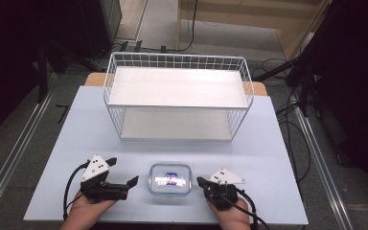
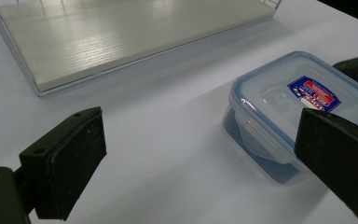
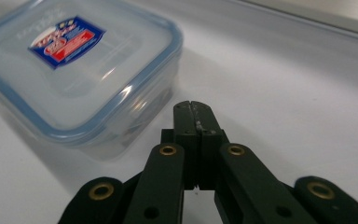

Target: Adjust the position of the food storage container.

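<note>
Approach is the step in hand: the lidded container (image 1: 170,178) sits on the tabletop (image 1: 76,139) between both tools, in front of the wire shelf rack (image 1: 177,96). The left tool (image 1: 124,179) gapes wide beside it; the right tool (image 1: 200,181) has its jaws pressed together, holding nothing. Next, probably, the left jaws must straddle a wall. The container looks near-square — its slightly longer axis seemingly left-right, lid up.

The container (image 1: 170,178) is clear, glossy plastic with a blue-rimmed lid and a shiny printed label. The rack (image 1: 177,62) is white-coated wire holding 2 pale wood-grain shelves. The counter (image 1: 76,129) looks smooth and matt. The jaws carry matt black, faintly scuffed pads.
</note>
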